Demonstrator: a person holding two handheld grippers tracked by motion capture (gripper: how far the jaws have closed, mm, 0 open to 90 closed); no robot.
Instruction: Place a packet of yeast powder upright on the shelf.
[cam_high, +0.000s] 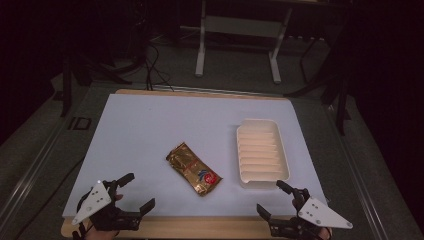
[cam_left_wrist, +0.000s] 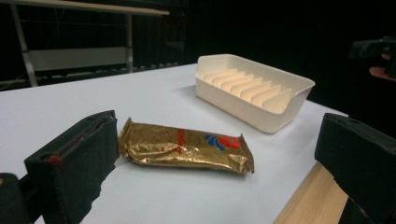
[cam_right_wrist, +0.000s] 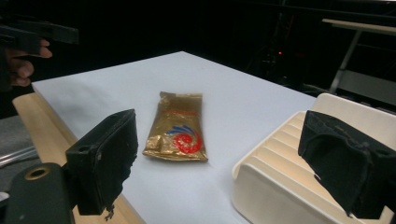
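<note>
Both of my grippers sit at the near edge of the table (cam_high: 150, 107), each with jaws spread wide and nothing between them. Left gripper (cam_high: 134, 192) is at the near left corner; right gripper (cam_high: 272, 196) is at the near right, just in front of the cream ribbed tray (cam_high: 263, 150). Between them lies the gold foil packet (cam_high: 193, 168), flat on the white surface, set diagonally, its red-marked end nearer me. Packet and tray are close together but not touching.
</note>
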